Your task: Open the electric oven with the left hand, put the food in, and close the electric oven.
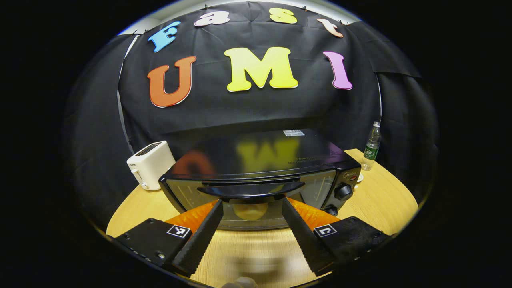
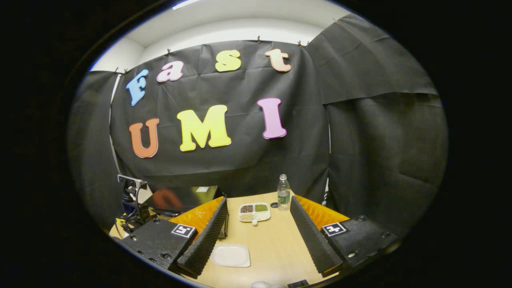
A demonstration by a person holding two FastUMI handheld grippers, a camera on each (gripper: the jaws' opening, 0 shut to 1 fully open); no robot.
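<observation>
The oven stands on the wooden table, door closed; behind the glass we see a pale rounded piece of food. Our left gripper sits just before the door handle, jaws apart and empty. A toaster stands left of the oven, a bottle to its right. Our right gripper is also spread, holding nothing. Ahead of it we note a white plate, bare, and a divided dish holding dark, green and pale contents.
</observation>
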